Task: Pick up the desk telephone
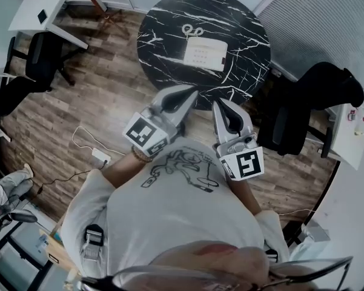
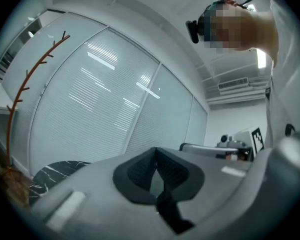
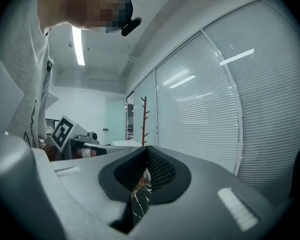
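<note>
In the upper middle of the head view, the white desk telephone (image 1: 204, 53) lies on the round black marble counter (image 1: 163, 17), with its coiled cord (image 1: 192, 29) curled just above it in the frame. I hold my left tool (image 1: 191, 93) and right tool (image 1: 217, 103) side by side at the centre of the frame, tips by the counter's lower rim and pointing up-frame toward the telephone, which sits well apart from both. Each tool's jaws are pressed together with nothing between them.
</note>
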Tool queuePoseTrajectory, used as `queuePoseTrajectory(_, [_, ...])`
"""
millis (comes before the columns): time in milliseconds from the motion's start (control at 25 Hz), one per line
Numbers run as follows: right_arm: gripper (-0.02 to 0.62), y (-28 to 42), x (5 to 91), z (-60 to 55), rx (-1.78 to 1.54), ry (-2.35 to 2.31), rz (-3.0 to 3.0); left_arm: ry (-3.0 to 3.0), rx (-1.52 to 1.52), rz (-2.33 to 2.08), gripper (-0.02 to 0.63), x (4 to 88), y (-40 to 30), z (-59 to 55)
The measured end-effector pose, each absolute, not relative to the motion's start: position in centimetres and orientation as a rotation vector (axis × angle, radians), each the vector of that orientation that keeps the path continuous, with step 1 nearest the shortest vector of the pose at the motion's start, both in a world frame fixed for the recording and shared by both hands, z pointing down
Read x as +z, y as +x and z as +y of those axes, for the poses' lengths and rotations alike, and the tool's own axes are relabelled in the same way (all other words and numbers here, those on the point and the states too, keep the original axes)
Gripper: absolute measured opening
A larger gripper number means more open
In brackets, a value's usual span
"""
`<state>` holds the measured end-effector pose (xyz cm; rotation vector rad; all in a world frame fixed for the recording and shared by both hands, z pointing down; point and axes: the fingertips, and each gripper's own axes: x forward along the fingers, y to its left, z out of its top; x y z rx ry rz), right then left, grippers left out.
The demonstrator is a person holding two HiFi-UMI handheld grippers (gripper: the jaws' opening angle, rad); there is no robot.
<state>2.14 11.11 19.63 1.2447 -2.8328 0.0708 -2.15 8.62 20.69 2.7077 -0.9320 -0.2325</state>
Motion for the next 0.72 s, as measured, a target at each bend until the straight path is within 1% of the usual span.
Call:
queuePoseTrajectory(360, [0.006,0.3,20.3,1.6,0.09,1.251,-2.81,2.697,-0.202,-0.891,0.003,21.4,-3.4,-0.7])
queuePoseTrajectory(720, [0.006,-1.1,21.2,-4.3,0.164,1.31,-2.805,2.668,-0.17,-0.874,0.003,23.4,-4.8,-6.3])
